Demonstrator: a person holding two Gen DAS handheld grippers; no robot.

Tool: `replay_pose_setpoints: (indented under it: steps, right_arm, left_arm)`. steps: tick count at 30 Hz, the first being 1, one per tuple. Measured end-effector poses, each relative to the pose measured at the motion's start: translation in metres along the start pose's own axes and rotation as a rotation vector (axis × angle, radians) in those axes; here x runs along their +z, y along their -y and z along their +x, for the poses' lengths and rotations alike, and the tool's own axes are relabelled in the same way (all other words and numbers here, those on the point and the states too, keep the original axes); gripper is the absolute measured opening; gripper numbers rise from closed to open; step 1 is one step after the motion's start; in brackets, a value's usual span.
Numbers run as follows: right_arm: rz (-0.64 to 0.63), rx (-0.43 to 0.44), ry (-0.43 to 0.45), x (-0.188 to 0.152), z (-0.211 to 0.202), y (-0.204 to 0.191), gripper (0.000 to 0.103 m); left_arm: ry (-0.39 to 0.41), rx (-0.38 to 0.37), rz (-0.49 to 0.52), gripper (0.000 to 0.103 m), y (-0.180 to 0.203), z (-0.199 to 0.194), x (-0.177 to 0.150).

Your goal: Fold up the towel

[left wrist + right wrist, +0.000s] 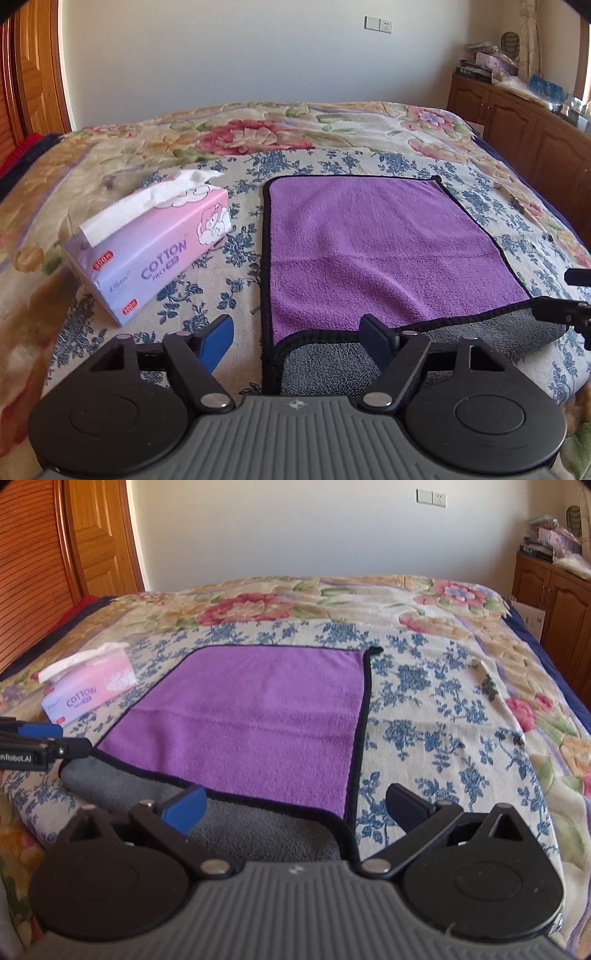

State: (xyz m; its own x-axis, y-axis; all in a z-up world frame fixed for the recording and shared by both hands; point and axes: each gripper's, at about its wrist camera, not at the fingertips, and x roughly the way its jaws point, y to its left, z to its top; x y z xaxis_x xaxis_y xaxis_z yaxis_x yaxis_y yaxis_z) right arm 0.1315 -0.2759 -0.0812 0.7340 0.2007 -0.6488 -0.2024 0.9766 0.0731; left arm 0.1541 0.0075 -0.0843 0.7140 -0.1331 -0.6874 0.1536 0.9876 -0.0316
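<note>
A purple towel [369, 236] with black trim lies flat on the bed; its near edge is turned over and shows the grey underside [332, 365]. It also shows in the right wrist view [251, 720], grey underside [258, 830] nearest. My left gripper [299, 336] is open and empty over the near left corner of the towel. My right gripper [295, 805] is open and empty over the near right corner. The right gripper's tip shows at the right edge of the left wrist view [565, 314].
A pink and lilac tissue box [155, 243] sits left of the towel on the floral bedspread [332, 129]. A wooden cabinet [517, 122] with clutter on top stands at the right. A wooden door [96, 535] is at the left.
</note>
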Motion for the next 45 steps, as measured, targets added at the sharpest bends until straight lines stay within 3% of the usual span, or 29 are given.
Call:
replay_pose_setpoints:
  steps: [18,29,31,32,33,36,43,45]
  right_arm:
    - [0.065,0.020,-0.066,-0.005,0.011,0.009,0.103]
    - [0.077,0.094,-0.067,-0.004,0.009,0.009,0.103]
    - [0.084,0.105,-0.073,-0.004,0.008,0.010,0.098]
    - [0.087,0.108,-0.078,-0.003,0.009,0.010,0.087]
    - [0.090,0.107,-0.085,-0.003,0.009,0.011,0.084]
    - [0.101,0.100,-0.101,-0.004,0.010,0.013,0.081]
    - [0.119,0.103,-0.130,-0.005,0.011,0.017,0.062]
    - [0.118,0.095,-0.134,-0.005,0.010,0.019,0.056]
  left_arm:
    - [-0.089,-0.025,-0.041,0.035,-0.009,0.020,-0.007]
    - [-0.096,-0.020,-0.039,0.032,-0.009,0.018,-0.009]
    - [-0.095,-0.018,-0.035,0.032,-0.009,0.018,-0.009]
    - [-0.095,-0.018,-0.034,0.032,-0.009,0.018,-0.009]
    - [-0.096,-0.016,-0.033,0.032,-0.008,0.018,-0.008]
    - [-0.096,-0.015,-0.030,0.032,-0.008,0.018,-0.009]
    - [-0.095,-0.015,-0.029,0.031,-0.008,0.019,-0.008]
    - [-0.091,-0.013,-0.021,0.027,-0.006,0.018,-0.009]
